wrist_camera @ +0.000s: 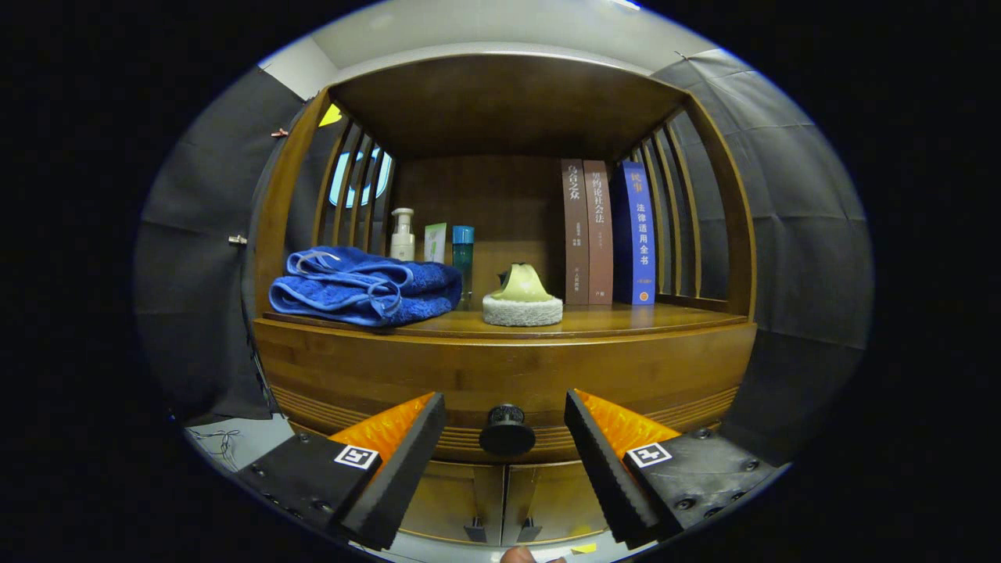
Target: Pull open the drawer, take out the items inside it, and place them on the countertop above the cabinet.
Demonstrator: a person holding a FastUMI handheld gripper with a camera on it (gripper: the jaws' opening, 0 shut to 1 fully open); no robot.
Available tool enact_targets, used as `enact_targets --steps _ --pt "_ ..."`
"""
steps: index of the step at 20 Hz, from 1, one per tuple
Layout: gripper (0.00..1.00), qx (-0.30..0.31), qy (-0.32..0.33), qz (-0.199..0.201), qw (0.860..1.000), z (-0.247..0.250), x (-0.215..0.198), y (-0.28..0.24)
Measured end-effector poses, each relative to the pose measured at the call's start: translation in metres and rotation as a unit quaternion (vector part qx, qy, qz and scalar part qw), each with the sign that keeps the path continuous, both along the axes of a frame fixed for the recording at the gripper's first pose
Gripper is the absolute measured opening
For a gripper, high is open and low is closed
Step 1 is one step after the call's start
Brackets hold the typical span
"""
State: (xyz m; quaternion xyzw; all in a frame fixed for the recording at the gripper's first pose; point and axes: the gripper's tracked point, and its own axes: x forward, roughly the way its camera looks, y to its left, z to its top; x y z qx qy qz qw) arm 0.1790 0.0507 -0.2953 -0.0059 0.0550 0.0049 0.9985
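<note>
The gripper (506, 457) is spread wide, its fingers either side of the drawer's black knob (507, 430), not touching it. The drawer (500, 375) is closed beneath the countertop (626, 319).

Your gripper (506, 438) stands open with the closed drawer's black knob (507, 429) between its fingers, untouched. Above, the tabletop (626, 319) carries a folded blue towel (364, 285) and a scrubber (522, 300).
</note>
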Motion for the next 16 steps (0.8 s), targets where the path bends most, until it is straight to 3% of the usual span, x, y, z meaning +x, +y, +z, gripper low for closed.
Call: enact_targets --steps 6,16 --pt "0.99 0.004 -0.006 -0.004 1.0 0.034 -0.058 -0.014" --pt "0.99 0.041 -0.037 0.003 0.998 0.137 -0.156 -0.029"
